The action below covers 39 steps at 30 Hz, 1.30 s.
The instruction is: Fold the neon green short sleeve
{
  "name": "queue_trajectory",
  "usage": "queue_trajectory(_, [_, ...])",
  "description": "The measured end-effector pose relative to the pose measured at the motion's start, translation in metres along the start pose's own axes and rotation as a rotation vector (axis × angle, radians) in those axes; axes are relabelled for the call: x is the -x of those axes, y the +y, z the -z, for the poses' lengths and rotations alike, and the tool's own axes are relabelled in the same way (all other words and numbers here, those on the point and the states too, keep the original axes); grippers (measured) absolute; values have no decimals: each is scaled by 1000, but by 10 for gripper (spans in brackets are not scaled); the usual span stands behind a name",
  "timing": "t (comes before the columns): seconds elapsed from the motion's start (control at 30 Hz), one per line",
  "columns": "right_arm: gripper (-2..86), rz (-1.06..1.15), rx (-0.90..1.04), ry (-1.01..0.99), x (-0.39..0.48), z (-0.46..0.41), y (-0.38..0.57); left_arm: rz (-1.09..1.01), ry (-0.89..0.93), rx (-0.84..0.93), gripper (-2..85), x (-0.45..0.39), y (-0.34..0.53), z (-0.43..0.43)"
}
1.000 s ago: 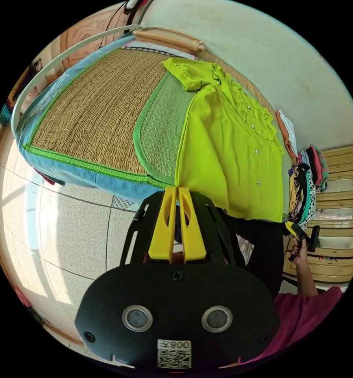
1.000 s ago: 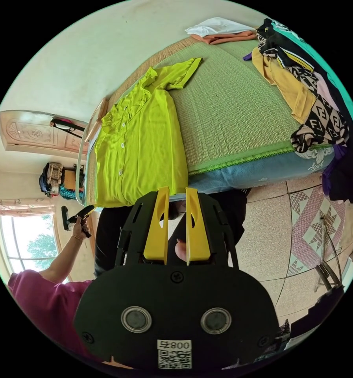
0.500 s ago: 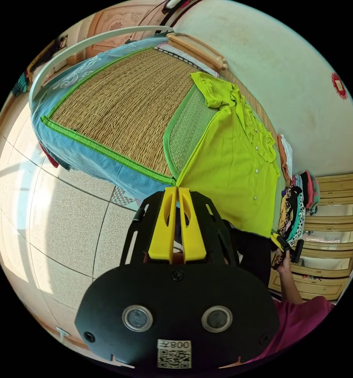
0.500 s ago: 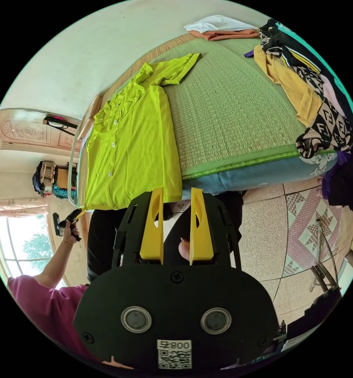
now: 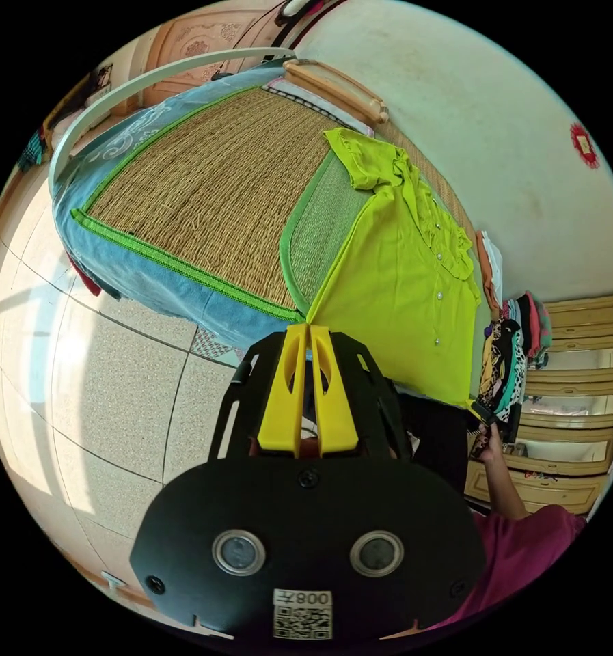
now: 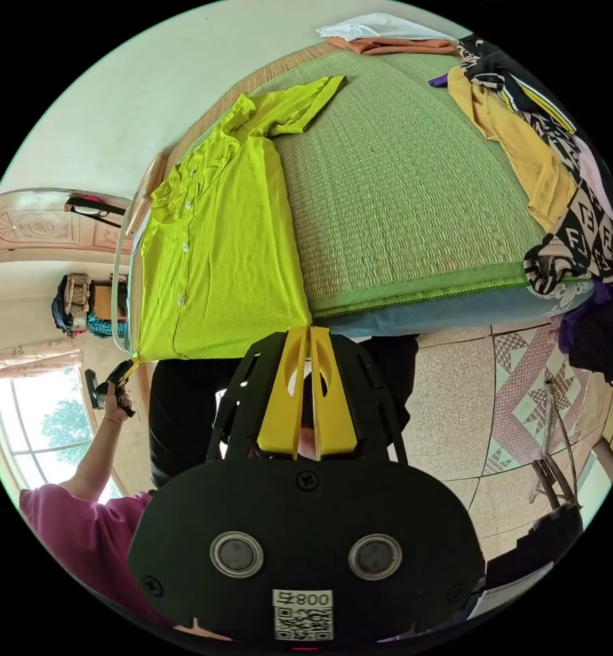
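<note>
The neon green short sleeve shirt (image 5: 395, 273) lies button side up on the green woven mat (image 6: 415, 191) of a bed, its hem at the bed's edge. My left gripper (image 5: 308, 326) is shut on one hem corner. My right gripper (image 6: 309, 329) is shut on the other hem corner. In the left gripper view the right gripper (image 5: 482, 414) pinches the far corner in a person's hand. In the right gripper view the left gripper (image 6: 120, 373) holds the opposite corner. The hem is stretched between the two.
A pile of mixed clothes (image 6: 559, 171) lies on the mat to one side, with folded white and orange pieces (image 6: 381, 37) by the wall. Wooden drawers (image 5: 579, 383) stand past the pile. A curved bed rail (image 5: 149, 72) rims the far end. Tiled floor (image 5: 101, 383) runs below.
My right gripper stood open beside the hem corner half a second ago and has now shut on it. The left gripper stayed shut on its corner. Both cameras shifted a little.
</note>
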State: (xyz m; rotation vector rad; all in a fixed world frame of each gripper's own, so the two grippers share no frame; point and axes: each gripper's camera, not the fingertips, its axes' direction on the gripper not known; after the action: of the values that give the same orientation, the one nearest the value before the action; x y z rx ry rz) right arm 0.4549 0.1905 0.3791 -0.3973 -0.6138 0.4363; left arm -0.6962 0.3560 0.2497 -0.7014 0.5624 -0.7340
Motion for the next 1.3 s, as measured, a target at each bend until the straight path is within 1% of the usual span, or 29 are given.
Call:
queue_trajectory(0.13, [2, -73, 1, -89, -19, -6, 3, 17, -17, 18, 5, -8, -1, -15])
queue_trajectory(0.33, [2, -67, -8, -131, -26, 0, 7, 39, 24, 18, 5, -21, -2, -32])
queue_trajectory(0.57, [1, -49, -12, -114, -25, 8, 4, 23, 40, 56, 5, -55, -7, -59])
queue_trajectory(0.83, [2, -90, -11, -147, -33, 0, 7, 60, 52, 86, 7, -94, -11, -101])
queue_trajectory(0.93, [2, -92, -21, -149, -30, 1, 9, 71, 8, 59, 9, -112, -16, -106])
queue_trajectory(1.07, [4, -109, -65, -129, -31, 7, 16, 100, -63, -81, 17, -139, -21, -97])
queue_trajectory(1.1, [5, -116, -91, -130, -32, 10, 18, 97, -33, -117, 18, -150, -24, -96])
queue_trajectory(1.13, [7, -117, -126, -127, -31, 14, 19, 82, -4, -134, 19, -157, -26, -96])
queue_trajectory(1.2, [13, -108, -174, -121, -25, 18, 16, -39, 111, -180, 22, -199, -40, -102])
queue_trajectory(1.23, [19, -92, -204, -118, -18, 19, 11, -72, 129, -180, 23, -212, -45, -105])
queue_trajectory(1.3, [33, -55, -250, -113, -4, 19, -3, -219, 179, -155, 27, -272, -67, -126])
